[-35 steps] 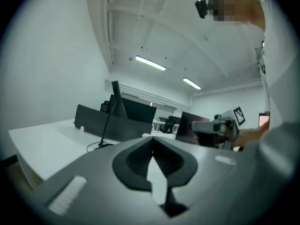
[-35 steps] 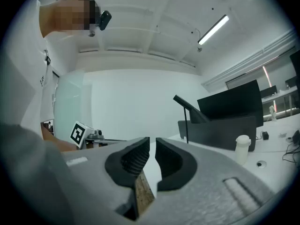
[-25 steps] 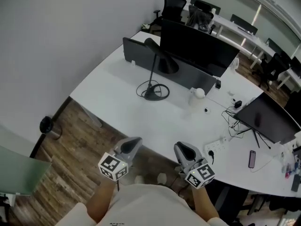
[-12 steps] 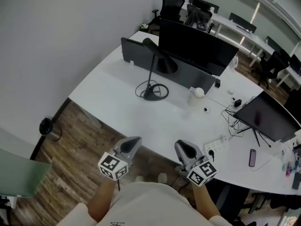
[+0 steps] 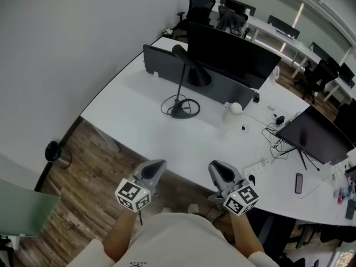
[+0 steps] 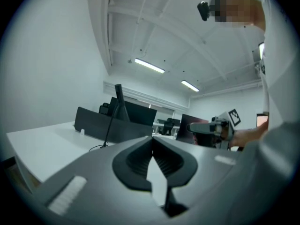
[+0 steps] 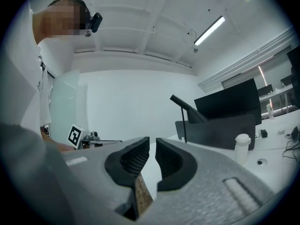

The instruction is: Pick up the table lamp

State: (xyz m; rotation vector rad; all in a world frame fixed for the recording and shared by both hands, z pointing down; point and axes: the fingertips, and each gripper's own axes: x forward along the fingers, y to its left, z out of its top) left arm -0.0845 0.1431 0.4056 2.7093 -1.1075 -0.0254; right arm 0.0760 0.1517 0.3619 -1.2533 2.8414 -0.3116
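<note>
The black table lamp [image 5: 179,109] stands on the white table [image 5: 125,113], its round base ringed by its cord and its cone head [image 5: 188,63] tilted up by the divider. It also shows as the lamp [image 6: 114,116] in the left gripper view and the lamp [image 7: 187,110] in the right gripper view. Both grippers hover level over the table's near edge, well short of it. My left gripper [image 5: 157,166] [image 6: 152,143] is shut and empty. Only a thin slit parts the jaws of my right gripper [image 5: 217,167] [image 7: 153,143], with nothing in it.
A black divider panel [image 5: 160,63] and a large monitor [image 5: 231,52] stand behind the lamp. A white bottle [image 5: 236,109], cables, a power strip [image 5: 255,172], a phone [image 5: 300,183] and a second monitor [image 5: 314,141] lie to the right. A black round object [image 5: 53,149] sits on the wood floor.
Both grippers stay where they were. The head view has drifted a little, nothing else.
</note>
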